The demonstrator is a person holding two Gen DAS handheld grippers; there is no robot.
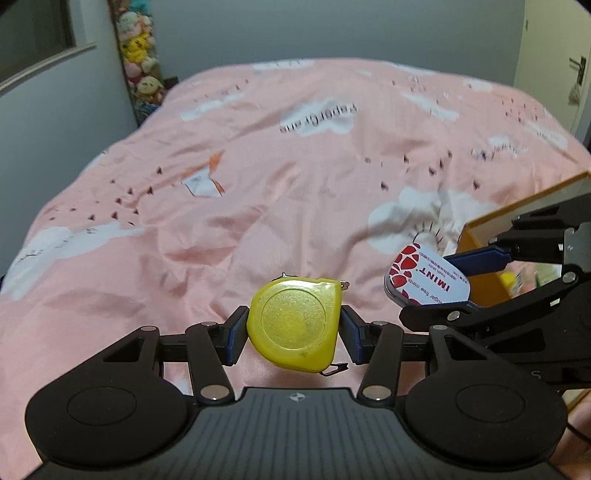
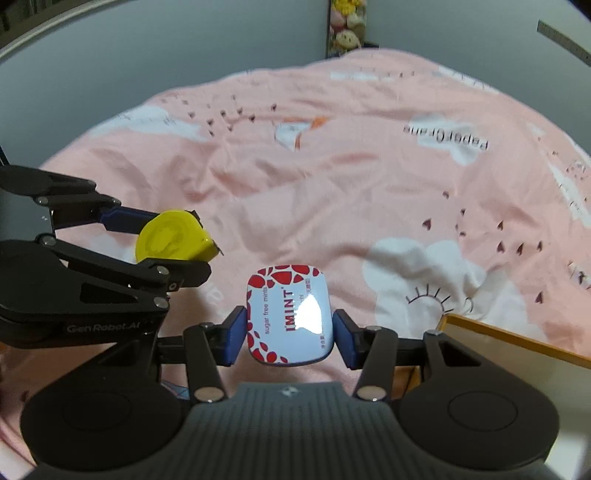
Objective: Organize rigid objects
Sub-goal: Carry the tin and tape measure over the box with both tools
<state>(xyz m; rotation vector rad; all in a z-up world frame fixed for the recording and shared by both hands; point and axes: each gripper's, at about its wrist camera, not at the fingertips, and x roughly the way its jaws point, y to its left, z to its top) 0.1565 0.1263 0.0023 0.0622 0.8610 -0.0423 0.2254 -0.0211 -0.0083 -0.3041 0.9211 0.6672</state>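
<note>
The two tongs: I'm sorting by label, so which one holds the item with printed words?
The right tongs, shut on the mint tin reading "IMINT sugar free mints". The left tongs hold a plain yellow tape measure.

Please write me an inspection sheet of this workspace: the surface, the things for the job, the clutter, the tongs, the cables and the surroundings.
Surface: pink bedcover with white clouds, wrinkled.
Job's things: yellow tape measure held in the air by the left tongs; mint tin, white with red spots, held by the right tongs; wooden box at the right edge, with something yellow inside, too blurred to name.
Clutter: nothing seen on the cover.
Grippers: left tongs shut on the tape measure; right tongs shut on the mint tin; both side by side above the cover.
Cables: nothing seen.
Surroundings: grey wall, a column of plush toys in the corner, a door on the right.
</note>
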